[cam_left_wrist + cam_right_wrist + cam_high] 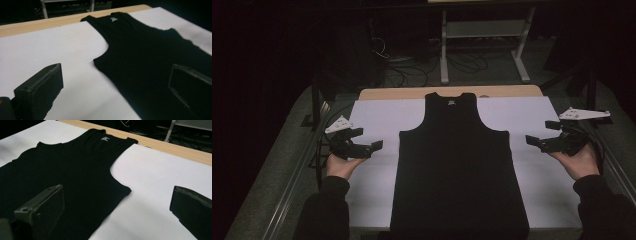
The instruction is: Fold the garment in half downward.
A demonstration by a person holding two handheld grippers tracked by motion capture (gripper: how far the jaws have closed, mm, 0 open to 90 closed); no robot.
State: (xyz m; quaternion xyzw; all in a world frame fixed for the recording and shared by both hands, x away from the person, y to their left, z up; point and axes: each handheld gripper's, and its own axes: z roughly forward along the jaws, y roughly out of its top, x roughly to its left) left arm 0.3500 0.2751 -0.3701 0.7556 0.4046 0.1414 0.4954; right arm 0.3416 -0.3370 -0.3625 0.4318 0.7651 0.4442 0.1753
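Lying flat and face-up on white sheet point(372, 112) over wooden table point(412, 93): black tank top point(457, 165), neck toward far edge, hem at near edge, pale label point(112, 19) inside collar. Left gripper point(368, 140) held above bare sheet just off the garment's left side, jaws spread wide, gripping nothing. Right gripper point(541, 134) likewise off the right side, jaws wide apart and empty, neither one touching the cloth.

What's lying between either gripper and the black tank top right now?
Nothing visible. The left gripper and right gripper hang open on either side of the tank top, with bare white sheet between.
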